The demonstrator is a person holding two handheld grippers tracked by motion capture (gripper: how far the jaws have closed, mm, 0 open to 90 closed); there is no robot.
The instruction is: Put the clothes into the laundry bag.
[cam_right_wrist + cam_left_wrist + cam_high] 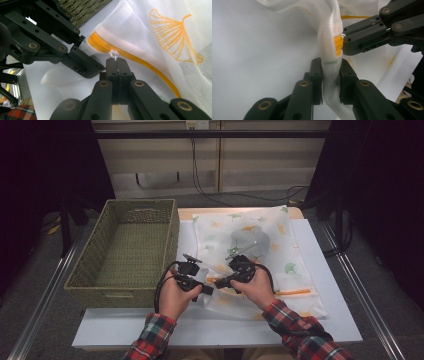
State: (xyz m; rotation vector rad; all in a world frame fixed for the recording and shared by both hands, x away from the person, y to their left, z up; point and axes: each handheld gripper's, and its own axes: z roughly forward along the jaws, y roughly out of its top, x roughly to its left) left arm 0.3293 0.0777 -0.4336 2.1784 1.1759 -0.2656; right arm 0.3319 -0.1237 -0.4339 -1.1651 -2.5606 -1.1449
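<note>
A white mesh bag (272,255) printed with orange and green leaves lies on the white table (225,327), with a grey garment (250,241) inside it. Its orange zipper (142,63) runs along the near edge. My left gripper (331,65) is shut on the bag's thick white edge (329,30), just below the zipper's end (338,44). My right gripper (117,60) is shut on the small white zipper pull (114,53). The two grippers meet tip to tip at the bag's near left corner, left gripper (206,290) beside right gripper (220,283).
An empty green woven basket (110,296) stands at the table's left, close beside my left hand. Cables hang on the wall behind. Metal rails run along both sides of the table.
</note>
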